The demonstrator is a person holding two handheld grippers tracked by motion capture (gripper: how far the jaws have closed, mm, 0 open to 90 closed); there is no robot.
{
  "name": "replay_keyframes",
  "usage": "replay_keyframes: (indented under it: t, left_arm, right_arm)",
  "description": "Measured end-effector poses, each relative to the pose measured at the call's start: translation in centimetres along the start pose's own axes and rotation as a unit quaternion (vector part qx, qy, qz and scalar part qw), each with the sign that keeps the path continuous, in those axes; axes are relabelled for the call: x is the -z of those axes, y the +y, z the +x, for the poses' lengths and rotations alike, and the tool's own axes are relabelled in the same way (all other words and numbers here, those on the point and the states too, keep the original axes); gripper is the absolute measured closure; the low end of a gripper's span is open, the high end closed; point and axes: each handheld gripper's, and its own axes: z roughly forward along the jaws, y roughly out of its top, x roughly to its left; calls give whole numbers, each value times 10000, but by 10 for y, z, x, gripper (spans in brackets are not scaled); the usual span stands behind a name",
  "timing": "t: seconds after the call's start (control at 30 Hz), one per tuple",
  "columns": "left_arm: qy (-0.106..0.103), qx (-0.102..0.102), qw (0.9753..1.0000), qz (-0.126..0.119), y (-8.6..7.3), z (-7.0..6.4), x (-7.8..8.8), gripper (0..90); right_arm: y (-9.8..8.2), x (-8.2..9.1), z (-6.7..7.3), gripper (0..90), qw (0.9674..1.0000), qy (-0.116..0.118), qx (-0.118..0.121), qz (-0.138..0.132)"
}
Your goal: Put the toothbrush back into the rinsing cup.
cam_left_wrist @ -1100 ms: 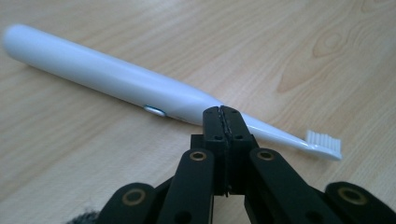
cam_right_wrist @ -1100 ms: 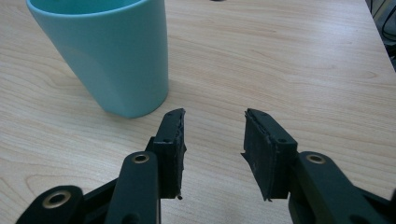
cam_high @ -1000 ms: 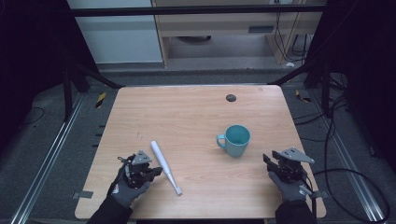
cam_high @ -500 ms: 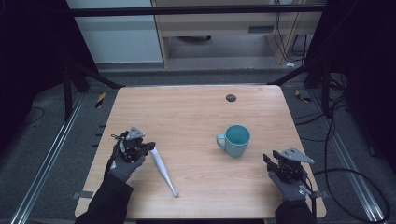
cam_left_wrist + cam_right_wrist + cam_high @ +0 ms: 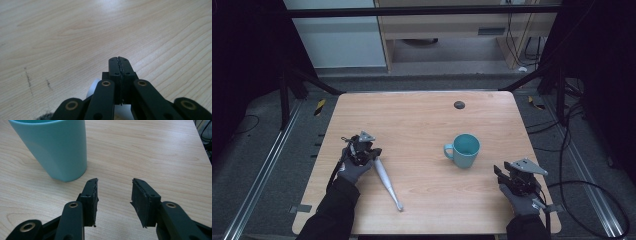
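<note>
Tongs first: the left gripper (image 5: 373, 151) is seen w/ jaws pressed together, nothing between the tips in the left gripper view (image 5: 119, 65); a white object shows beneath them there. The right gripper (image 5: 506, 173) is held w/ jaws apart and empty (image 5: 114, 195).

The thing in hand, a white tapered handle, poss. an electric toothbrush (image 5: 387, 181), is laid flat on the table, front-left area. Its thick end is placed just under or against the left gripper's tips; whether contact is made can't be told from the high view. Its thin end points toward the table's near edge. It is not gripped.

A teal mug (image 5: 464, 150) is stood upright, right of centre, handle turned to the left, well apart from the white handle. It is seen close ahead-left of the right gripper's jaws (image 5: 53, 147), not touched.

Progress, as judged: little is done. Nothing is lifted and nothing shows in the mug. Left to do, prob.: the handle to be grasped and perhaps carried to the mug.

Surface: pale wood-grain tabletop (image 5: 422, 125), a small dark round spot (image 5: 459, 105) near the far edge. Room: dim, grey floor, metal rails at both sides, black cables at right, pale furniture beyond.
</note>
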Motion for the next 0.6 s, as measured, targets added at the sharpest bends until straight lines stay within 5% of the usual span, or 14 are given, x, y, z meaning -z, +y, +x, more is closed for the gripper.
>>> replay_keyframes:
  t: [0.6]
  left_arm:
    - [-26, -16, 10000, 91, -14, 1, 7, 898]
  right_arm:
    - [0, 1, -1, 555, 10000, 6, 8, 2]
